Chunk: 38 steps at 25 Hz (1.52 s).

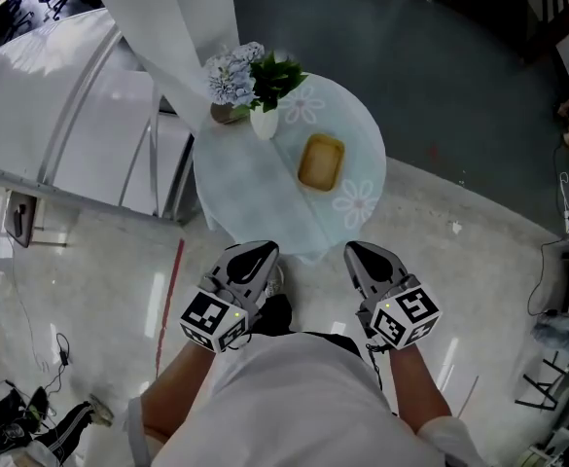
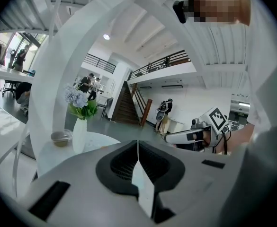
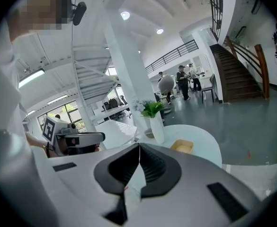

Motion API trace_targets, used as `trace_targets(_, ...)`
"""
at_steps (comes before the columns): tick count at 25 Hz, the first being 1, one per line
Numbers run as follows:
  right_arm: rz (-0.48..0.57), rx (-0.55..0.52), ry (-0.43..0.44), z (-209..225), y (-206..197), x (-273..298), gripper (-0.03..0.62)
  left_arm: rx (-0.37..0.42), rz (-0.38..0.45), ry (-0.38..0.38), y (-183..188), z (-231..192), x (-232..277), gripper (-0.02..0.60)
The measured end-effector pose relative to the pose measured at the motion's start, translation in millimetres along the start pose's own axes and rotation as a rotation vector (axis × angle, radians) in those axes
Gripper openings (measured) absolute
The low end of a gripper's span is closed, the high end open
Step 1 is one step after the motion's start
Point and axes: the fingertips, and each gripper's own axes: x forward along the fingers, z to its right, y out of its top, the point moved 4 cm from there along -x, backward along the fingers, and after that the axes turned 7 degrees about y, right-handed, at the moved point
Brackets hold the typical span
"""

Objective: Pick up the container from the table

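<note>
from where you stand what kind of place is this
Probably an open-plan office hall or lobby: a staircase, a railed mezzanine, people standing in the background, and a round table.

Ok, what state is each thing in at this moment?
left tool: shut, empty.
right tool: shut, empty.
container: resting on the table, untouched.
vase: upright, holding flowers.

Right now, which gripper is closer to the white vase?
Left. The left gripper hovers before the table edge, in line with the white vase; the right gripper is further to the side.
</note>
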Motion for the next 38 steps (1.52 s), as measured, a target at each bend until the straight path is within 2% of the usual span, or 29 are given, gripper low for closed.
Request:
trace_targets(9,-0.024,0.017,-0.036,23,14,36,0.021,-0.007,-0.015,-0.025,13,-41,27,0.026)
trace_targets(21,-0.027,0.05,-0.063,69,31,62,0.021,-0.01,-0.056,-0.038,22,-63,71,0.026)
trace_targets(27,-0.047,0.07,-0.055,107,34,76,0.021,-0.011,-0.083,-0.004,20,-66,96,0.026)
trace_targets(34,-0.135,0.094,-0.042,164,23,97,0.021,-0.036,-0.129,0.071,8,-63,132,0.026)
trace_targets(38,-0.183,0.101,-0.032,183,15,112,0.021,-0.056,-0.16,0.106,-2,-65,142,0.026)
